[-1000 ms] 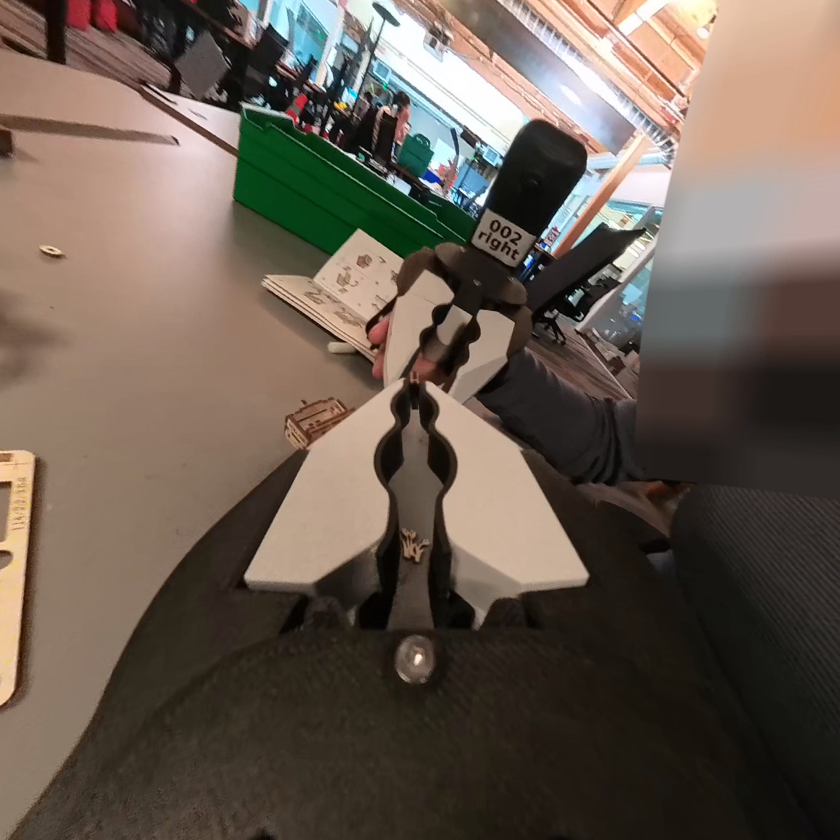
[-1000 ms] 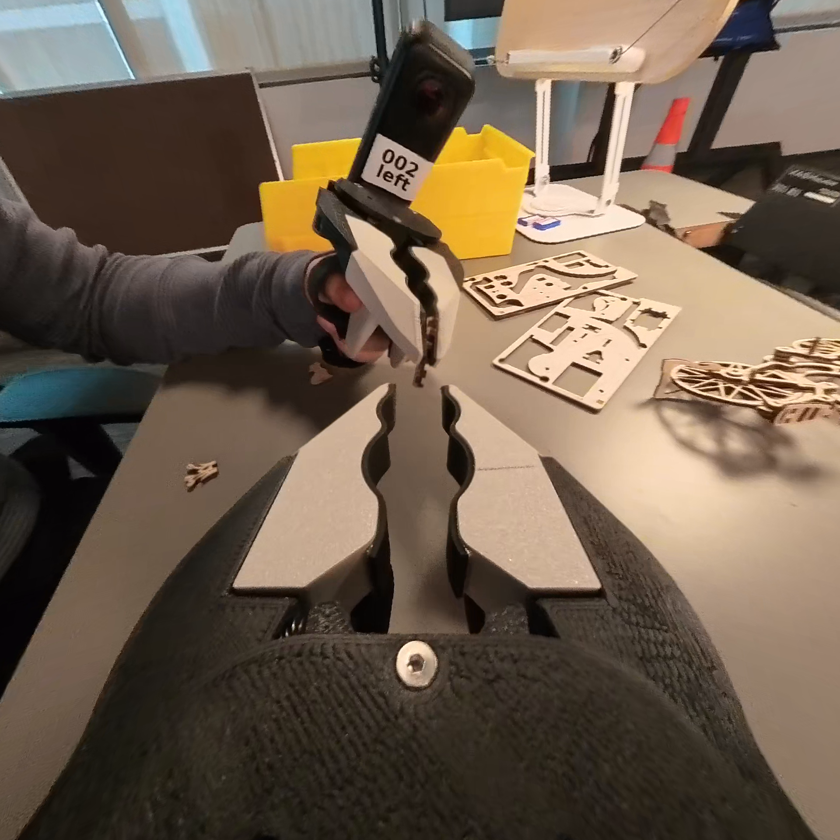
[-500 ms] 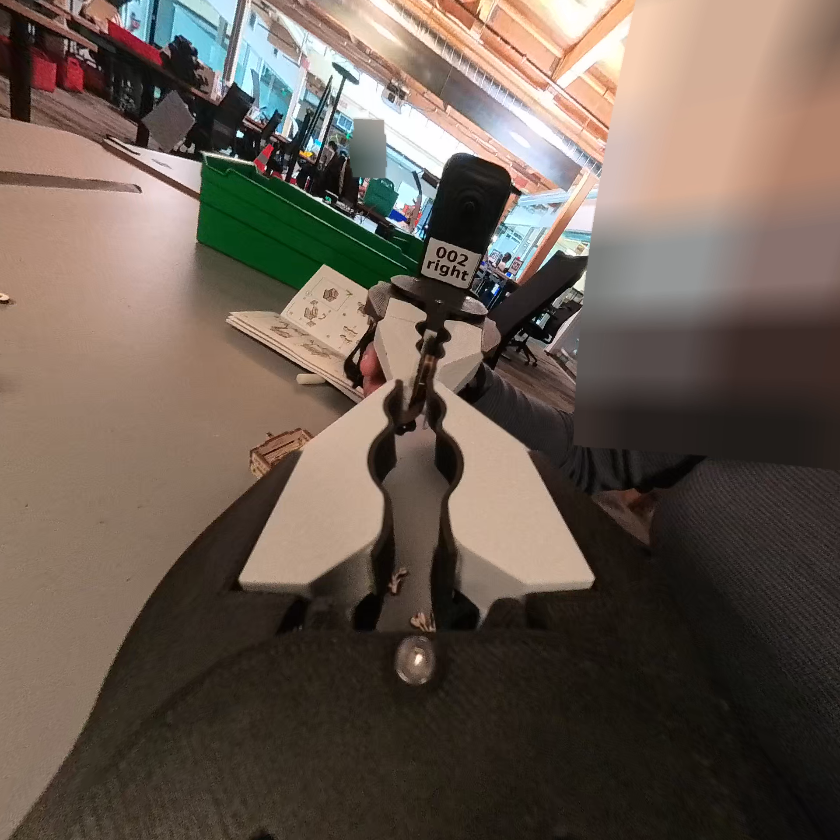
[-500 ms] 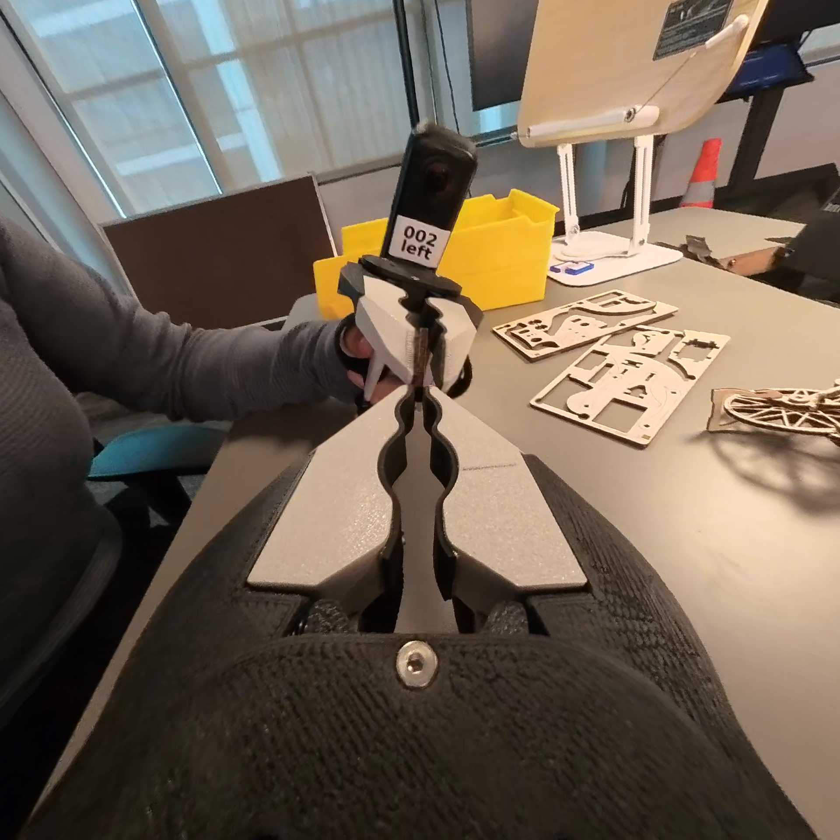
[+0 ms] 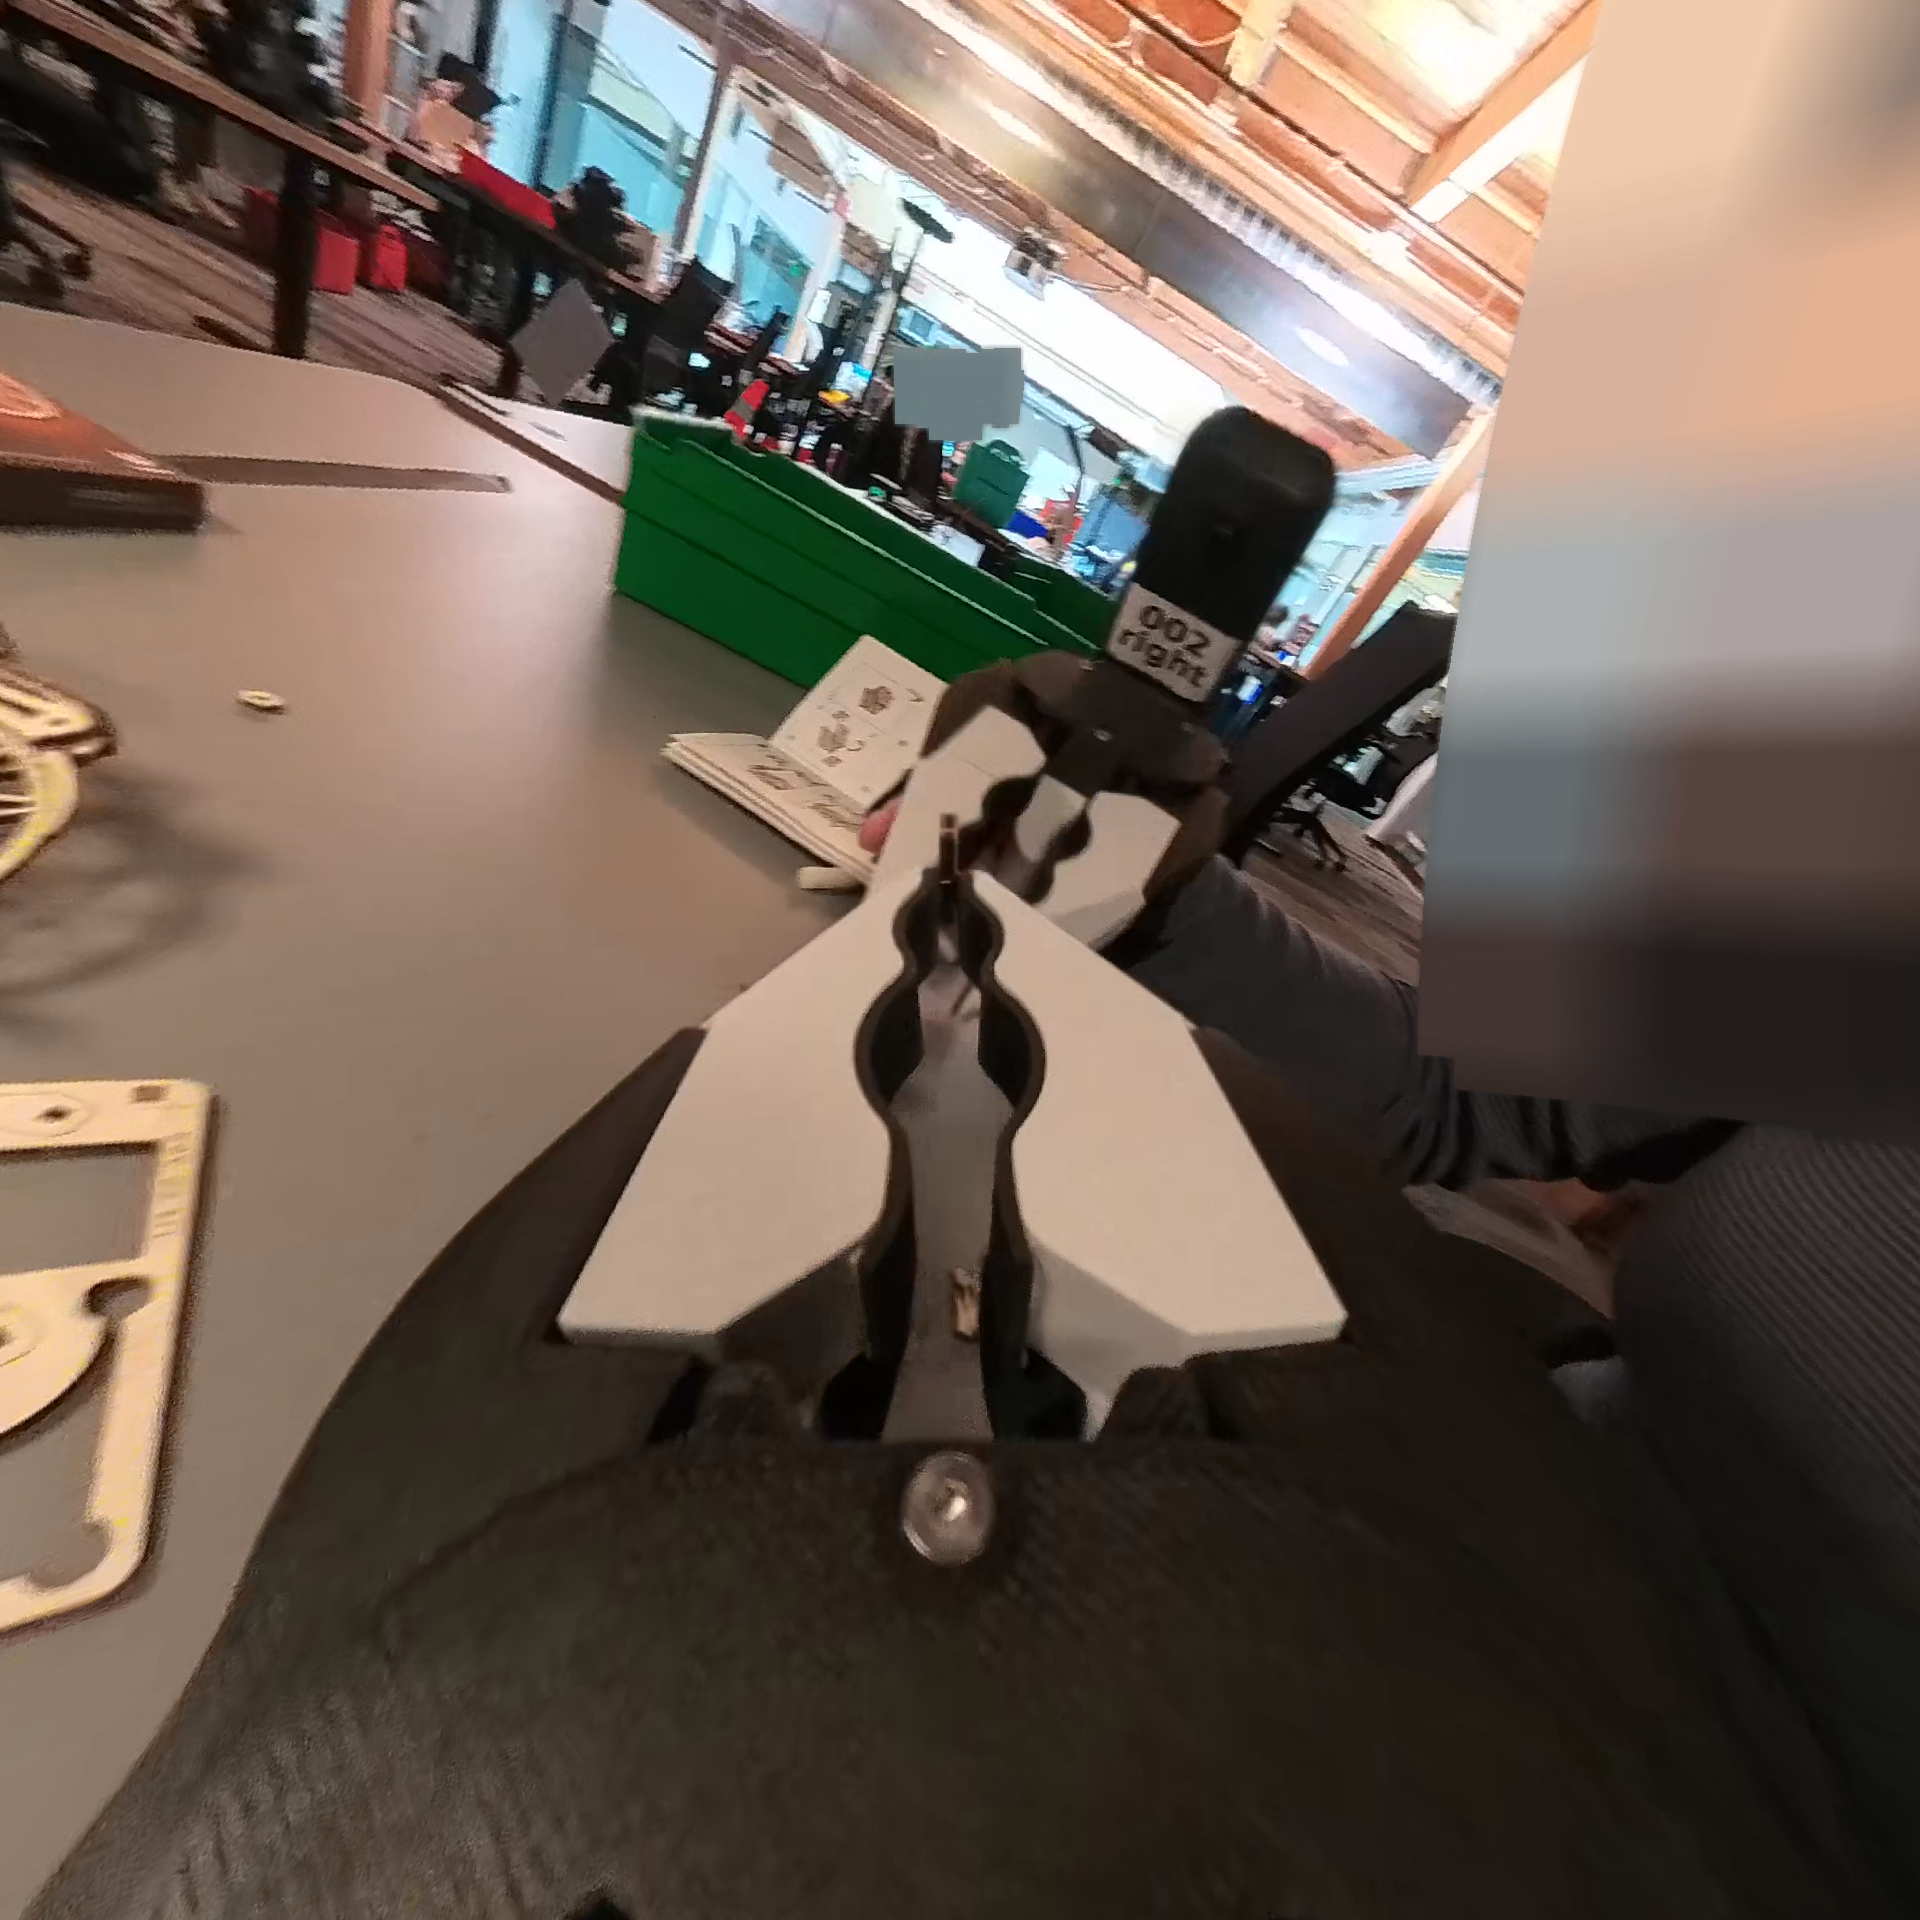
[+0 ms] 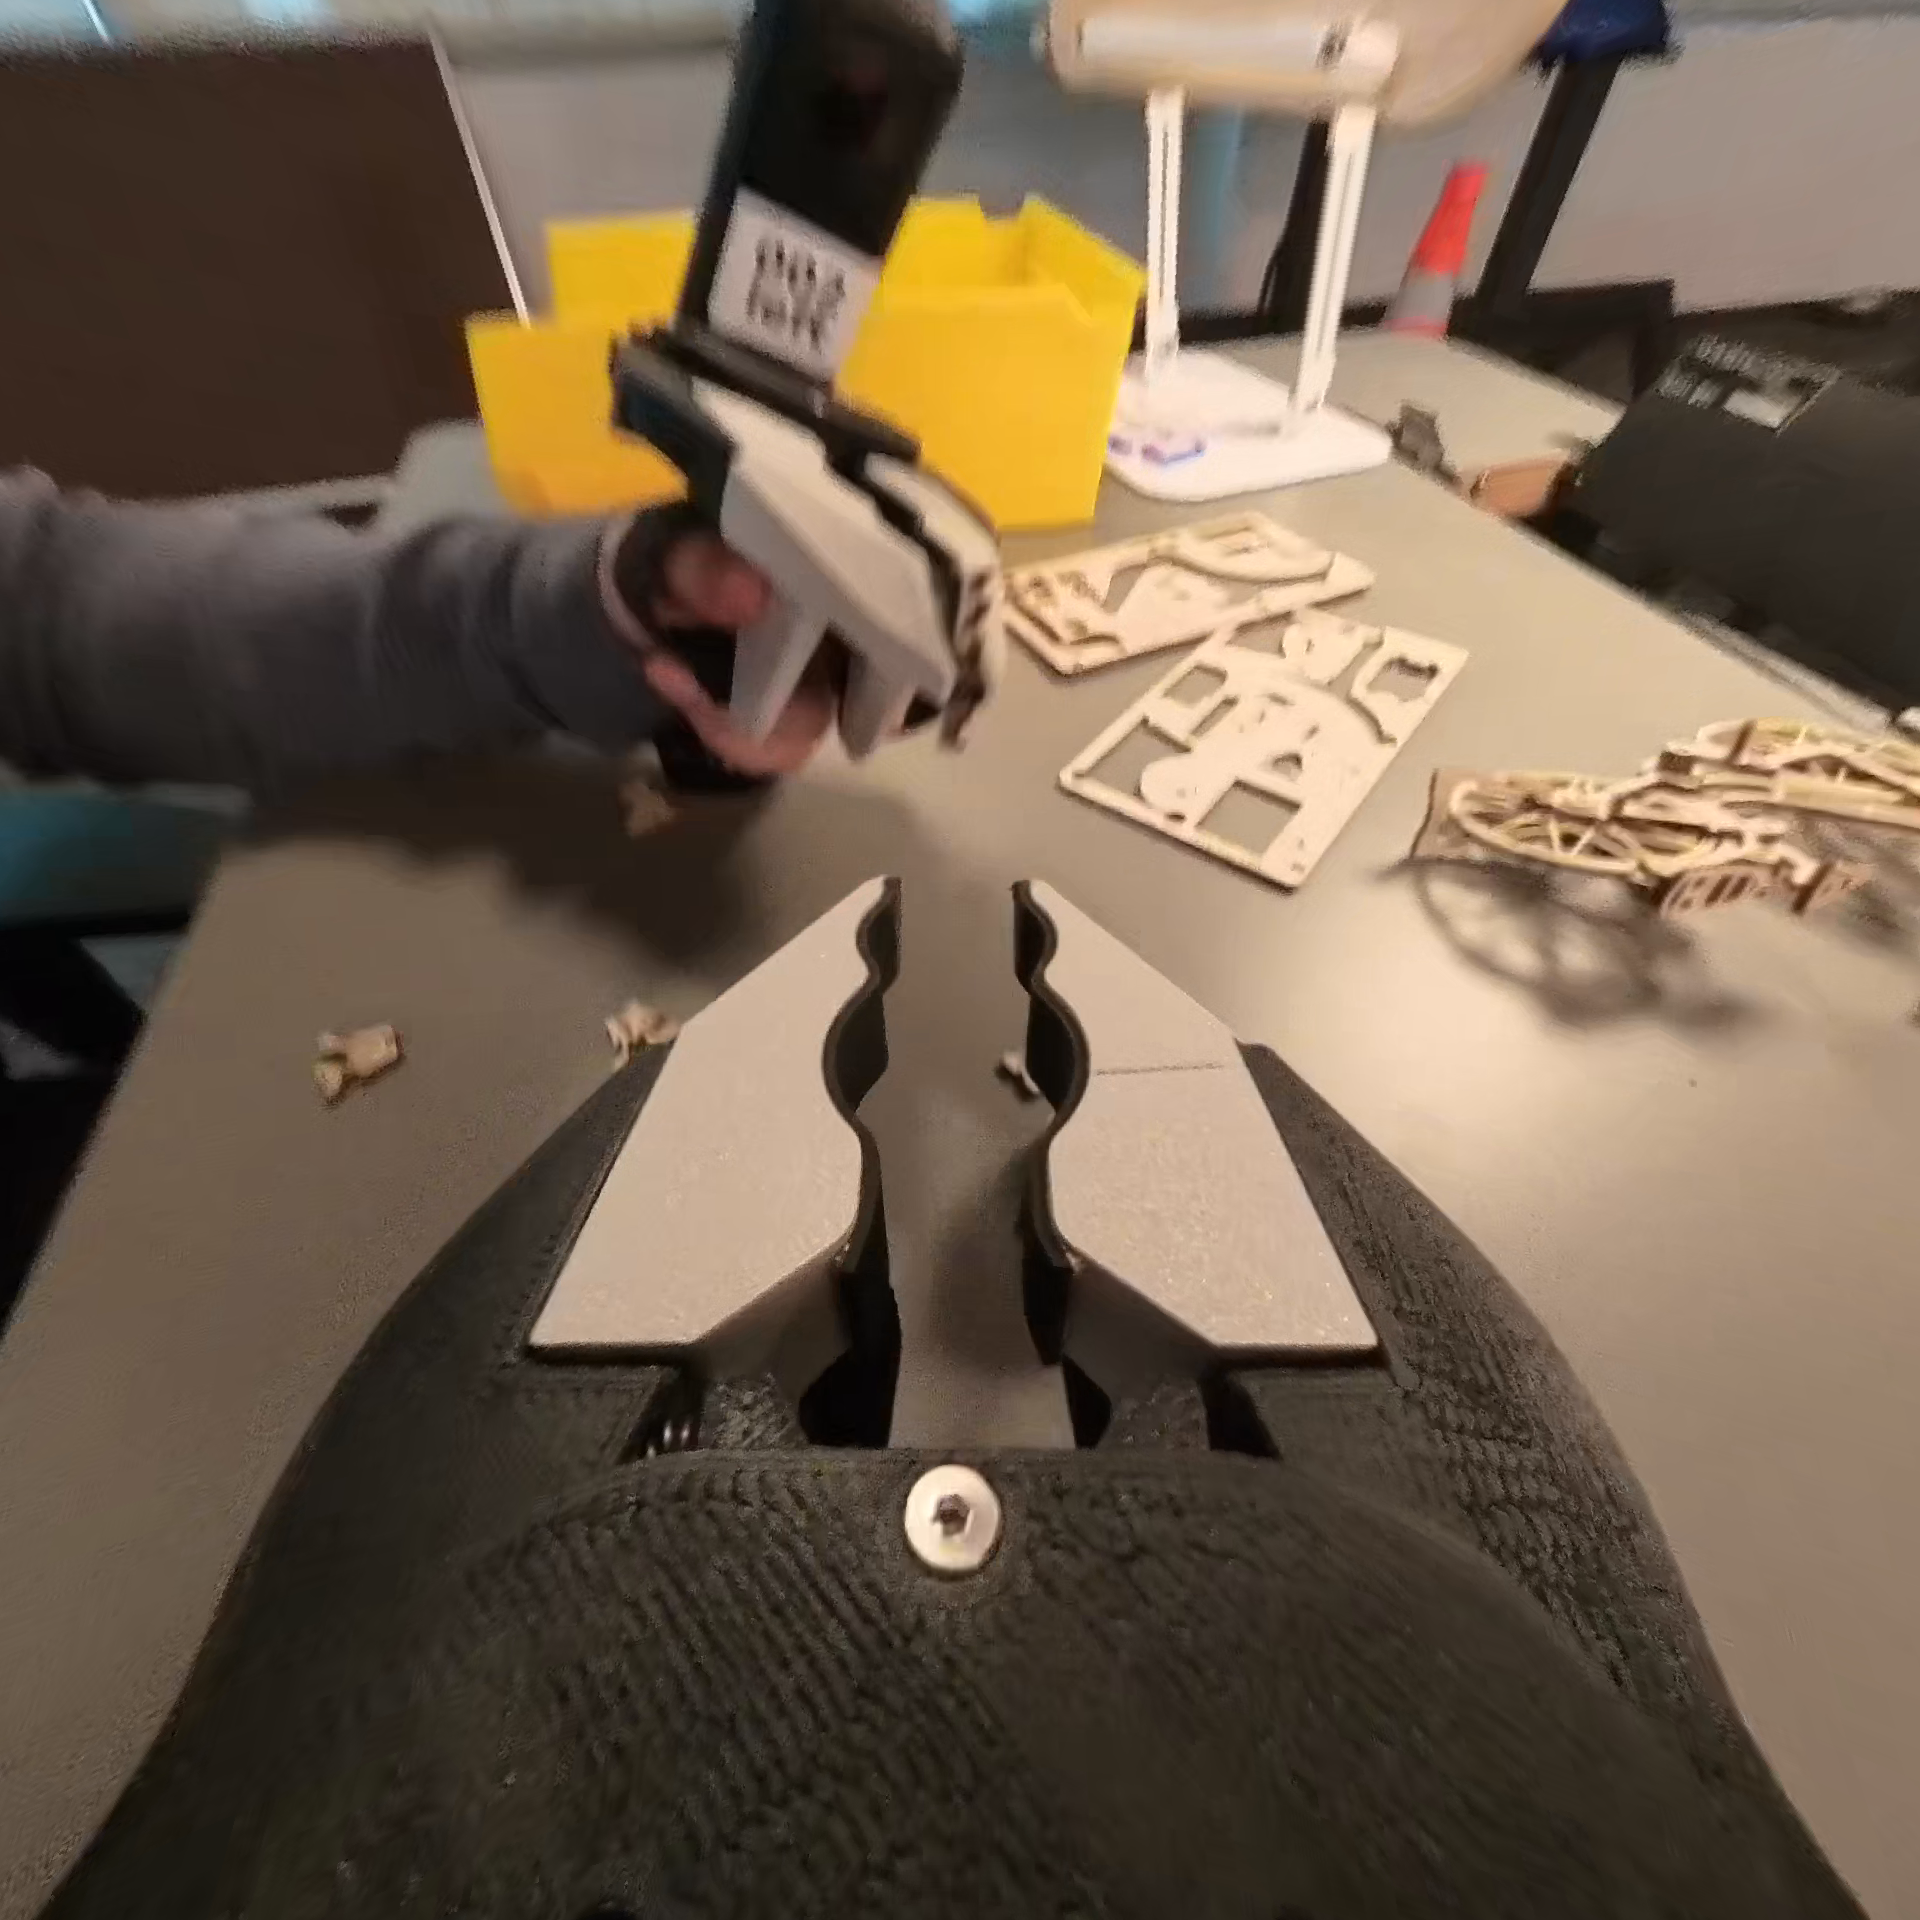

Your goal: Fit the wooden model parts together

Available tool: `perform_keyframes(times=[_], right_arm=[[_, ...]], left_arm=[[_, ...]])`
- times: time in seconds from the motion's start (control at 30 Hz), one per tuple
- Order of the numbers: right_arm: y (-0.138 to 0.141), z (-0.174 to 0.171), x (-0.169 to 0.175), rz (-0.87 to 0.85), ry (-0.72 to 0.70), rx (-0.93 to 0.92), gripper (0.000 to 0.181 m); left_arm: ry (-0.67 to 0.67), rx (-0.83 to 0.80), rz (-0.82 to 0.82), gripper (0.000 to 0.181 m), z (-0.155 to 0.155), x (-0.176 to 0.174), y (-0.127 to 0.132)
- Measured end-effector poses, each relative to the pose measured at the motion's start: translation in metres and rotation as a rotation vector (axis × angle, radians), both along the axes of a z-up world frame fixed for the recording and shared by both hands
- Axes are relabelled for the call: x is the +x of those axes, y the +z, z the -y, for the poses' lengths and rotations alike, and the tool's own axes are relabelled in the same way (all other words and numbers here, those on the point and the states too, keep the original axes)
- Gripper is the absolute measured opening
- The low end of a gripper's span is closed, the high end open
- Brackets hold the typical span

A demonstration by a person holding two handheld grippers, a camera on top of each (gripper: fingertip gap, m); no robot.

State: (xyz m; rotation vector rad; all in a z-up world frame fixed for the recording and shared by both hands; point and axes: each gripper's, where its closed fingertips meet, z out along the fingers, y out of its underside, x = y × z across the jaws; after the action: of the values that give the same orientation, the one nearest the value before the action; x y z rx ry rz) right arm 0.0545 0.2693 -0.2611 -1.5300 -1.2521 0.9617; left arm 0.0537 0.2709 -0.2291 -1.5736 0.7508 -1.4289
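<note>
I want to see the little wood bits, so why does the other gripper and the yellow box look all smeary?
In the right wrist view, motion blur smears the left gripper, yellow bin and wooden model; the right gripper stays sharp. In the left wrist view, the table edges are mildly blurred, and the wide lens bends the scene.

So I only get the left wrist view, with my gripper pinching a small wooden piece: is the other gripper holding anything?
Observer: No, the right gripper is open and holds nothing.
Operator: What lies beyond it?
Observer: Two cut-out wooden sheets lie flat on the table.
Operator: And behind my gripper?
Observer: A yellow bin stands behind the left gripper that pinches the small wooden piece.
</note>
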Motion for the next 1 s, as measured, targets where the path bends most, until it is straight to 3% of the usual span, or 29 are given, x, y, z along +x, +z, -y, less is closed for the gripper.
perform_keyframes(times=[0.17,0.3,0.47,0.87,1.0], right_arm=[[-0.048,0.034,0.006,0.301,0.185,-0.009,0.02],[-0.063,0.054,0.002,0.386,0.283,0.0,0.024],[-0.074,0.058,-0.002,0.457,0.282,0.007,0.025],[-0.074,0.053,-0.004,0.495,0.246,0.097,0.011],[-0.052,0.039,0.001,0.348,0.191,0.026,0.011]], left_arm=[[0.051,0.0,-0.074,0.001,-0.009,-0.007,-0.008],[0.034,0.005,-0.129,0.001,-0.006,-0.003,-0.016],[0.018,0.023,-0.207,0.001,-0.003,0.0,-0.025],[-0.032,0.115,-0.372,0.001,0.004,-0.01,-0.044],[-0.143,0.157,-0.456,0.001,0.021,-0.008,-0.056]])
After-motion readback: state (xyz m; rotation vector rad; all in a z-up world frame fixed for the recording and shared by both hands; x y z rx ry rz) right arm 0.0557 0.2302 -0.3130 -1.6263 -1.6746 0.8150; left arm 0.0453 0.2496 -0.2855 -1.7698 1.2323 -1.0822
